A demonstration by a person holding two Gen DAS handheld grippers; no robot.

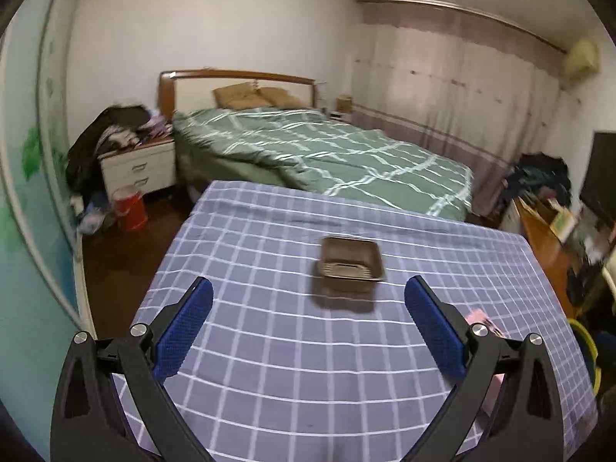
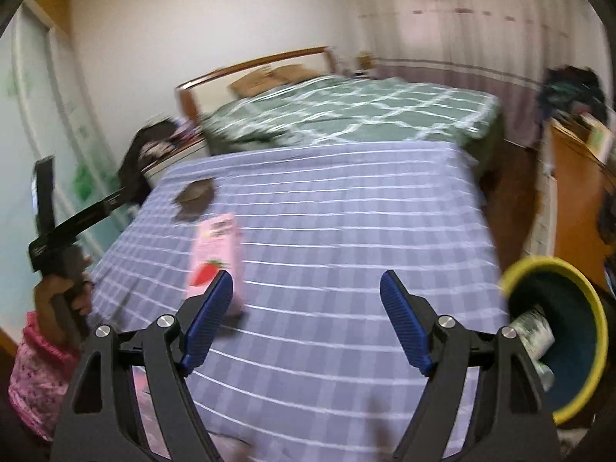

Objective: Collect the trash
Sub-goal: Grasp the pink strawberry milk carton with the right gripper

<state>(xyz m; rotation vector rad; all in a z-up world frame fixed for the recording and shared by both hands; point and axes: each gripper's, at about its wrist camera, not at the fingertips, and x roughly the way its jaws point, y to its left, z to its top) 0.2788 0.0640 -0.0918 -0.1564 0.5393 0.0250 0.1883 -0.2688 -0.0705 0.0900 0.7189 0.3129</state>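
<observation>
Left tongs (image 1: 308, 300): black arms with blue ribbed pads, spread wide above the near part of the tabletop (image 1: 269, 365), with nothing between the pads. Right tongs (image 2: 306, 296): same build, likewise spread wide and holding nothing, raised above the same surface.

Tabletop: covered by a lavender cloth with a white grid. Task items on it: a small brown rectangular paper tray (image 1: 351, 261), empty as far as can be seen, sitting at mid-table just beyond the left tongs and slightly right of their centre line; and a pink carton printed with a red strawberry (image 2: 215, 258), seen from the right wrist view just beyond and partly behind the left pad, leaning a little. In the left wrist view the same carton shows only as a pink sliver behind the right arm of the tongs. The brown tray lies farther away and to the left of the carton.

Near right, off the table edge: a round bin with a yellow rim and dark blue interior (image 2: 558, 331), containing a pale crumpled object, too blurred to identify.

Far left in the right wrist view: the person's hand (image 2: 57, 296) in a pink patterned sleeve, gripping the other tool's handle.

Background: a bed with a green checked quilt (image 1: 327, 154), a white bedside cabinet (image 1: 138, 169), a red bucket (image 1: 129, 208) and pale curtains (image 1: 454, 88).
</observation>
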